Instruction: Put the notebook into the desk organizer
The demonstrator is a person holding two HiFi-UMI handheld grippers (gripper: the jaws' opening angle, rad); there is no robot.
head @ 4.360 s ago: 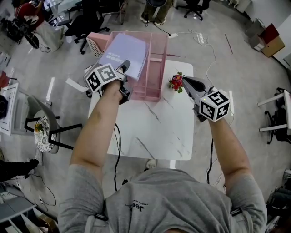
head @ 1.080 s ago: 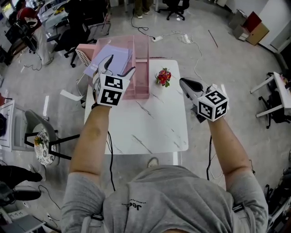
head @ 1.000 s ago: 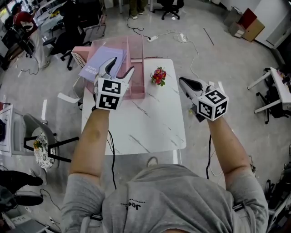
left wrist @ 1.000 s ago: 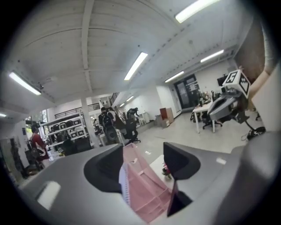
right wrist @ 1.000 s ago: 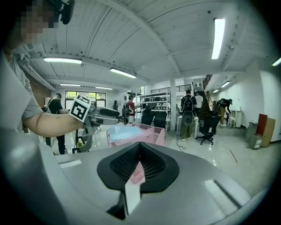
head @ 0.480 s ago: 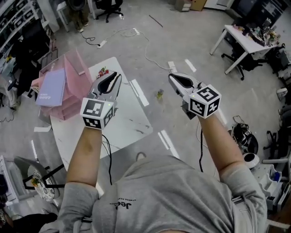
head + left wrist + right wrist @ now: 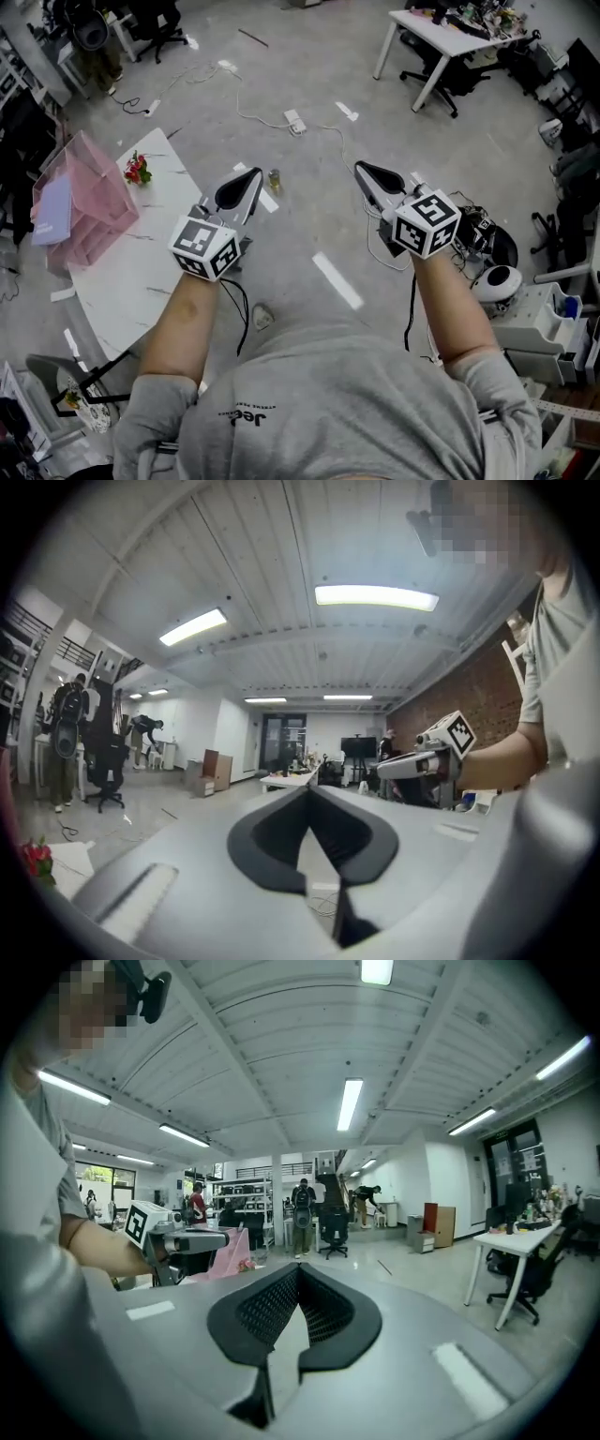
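The lavender notebook (image 7: pixel 52 210) lies in the pink desk organizer (image 7: pixel 94 192), which stands on the white table (image 7: pixel 141 272) at the far left of the head view. Both grippers are away from it, held out level over the grey floor. My left gripper (image 7: pixel 255 175) (image 7: pixel 309 789) has just closed its jaws and holds nothing. My right gripper (image 7: pixel 360 168) (image 7: pixel 298 1267) is shut and empty too. The right gripper view shows the left gripper (image 7: pixel 202 1238) in front of the pink organizer (image 7: pixel 228 1246).
Red flowers (image 7: pixel 138 169) stand on the table beside the organizer. A small bottle (image 7: pixel 273 178), a power strip (image 7: pixel 295 122) and cables lie on the floor ahead. A white desk (image 7: pixel 441 28) with office chairs stands at the back right. People (image 7: pixel 302 1206) stand far off.
The view has swung right, away from the table. Both grippers moved off the table and now hang over the floor. The left jaws went from open to shut. The notebook stays in the organizer.
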